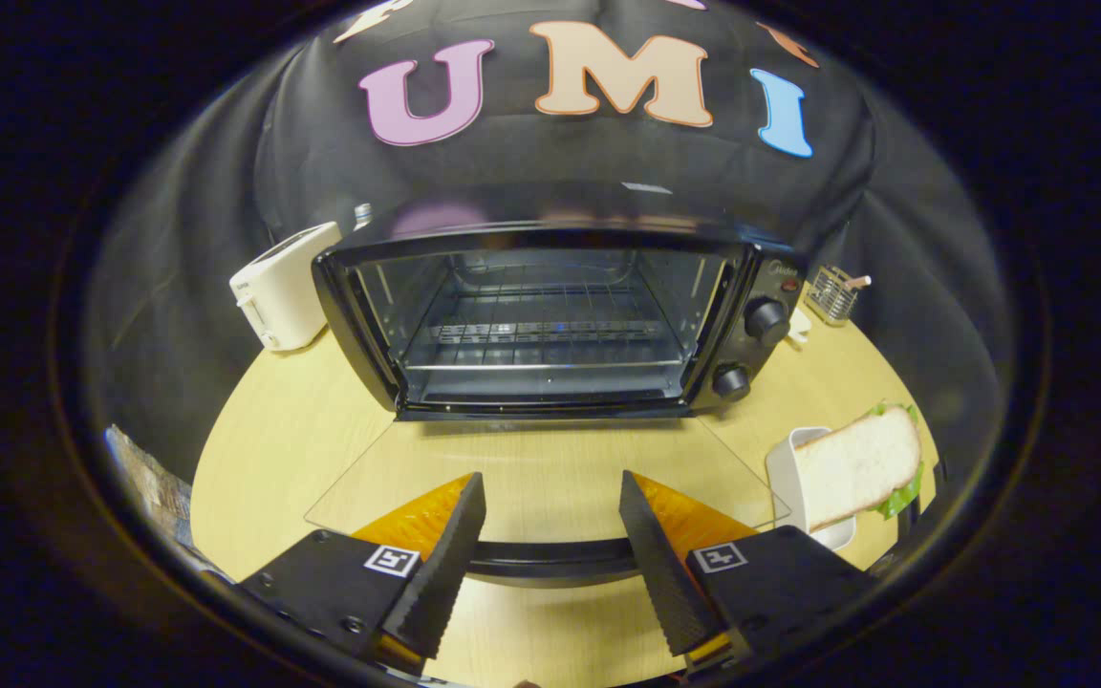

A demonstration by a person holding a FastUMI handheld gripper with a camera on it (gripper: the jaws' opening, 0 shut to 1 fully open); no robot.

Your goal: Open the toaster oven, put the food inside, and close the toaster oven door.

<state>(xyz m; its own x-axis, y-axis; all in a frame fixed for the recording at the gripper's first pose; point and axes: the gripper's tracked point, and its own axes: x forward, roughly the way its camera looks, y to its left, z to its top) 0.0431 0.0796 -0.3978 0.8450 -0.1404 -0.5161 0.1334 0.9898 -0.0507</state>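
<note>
The tongs are apart over the flat glass door of the toaster oven. A sandwich waits nearby; a white toaster stands beside the oven.

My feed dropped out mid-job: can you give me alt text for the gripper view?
The toaster oven stands open and empty, its glass door folded flat on the table. The gripper is open, fingers either side of the door handle. The sandwich waits in a white dish, beside the door.
</note>
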